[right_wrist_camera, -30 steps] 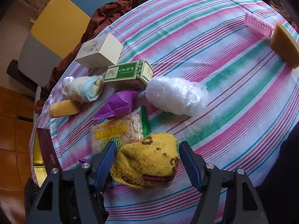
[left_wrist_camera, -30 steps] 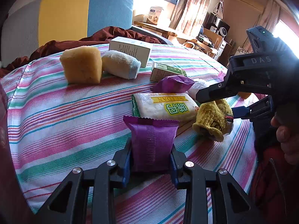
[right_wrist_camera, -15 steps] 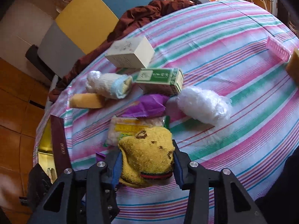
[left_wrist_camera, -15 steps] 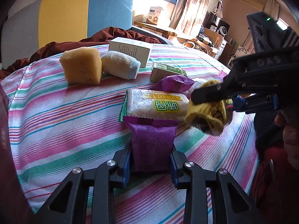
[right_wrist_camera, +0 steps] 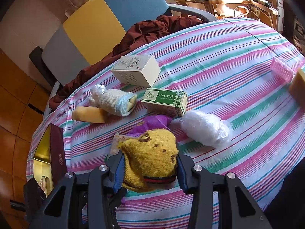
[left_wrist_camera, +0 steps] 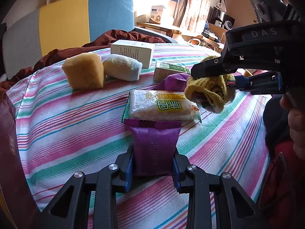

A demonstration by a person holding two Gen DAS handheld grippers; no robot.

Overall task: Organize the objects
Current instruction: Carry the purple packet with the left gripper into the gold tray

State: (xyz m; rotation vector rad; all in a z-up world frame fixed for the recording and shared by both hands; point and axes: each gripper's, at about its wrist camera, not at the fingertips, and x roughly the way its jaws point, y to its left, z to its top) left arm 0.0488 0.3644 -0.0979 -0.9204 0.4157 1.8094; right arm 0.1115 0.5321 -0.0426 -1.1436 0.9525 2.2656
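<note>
Now the right gripper (right_wrist_camera: 150, 167), spread around the yellow sock (right_wrist_camera: 150, 160) a second ago, pinches it raised off the striped cloth (right_wrist_camera: 238, 80), the left gripper (left_wrist_camera: 153, 167) still clamping one of two purple packets (left_wrist_camera: 155, 148), with two boxes behind.

"DAS" on right gripper (left_wrist_camera: 213, 72) body; "WEIDAN" on snack packet (left_wrist_camera: 162, 105).
</note>
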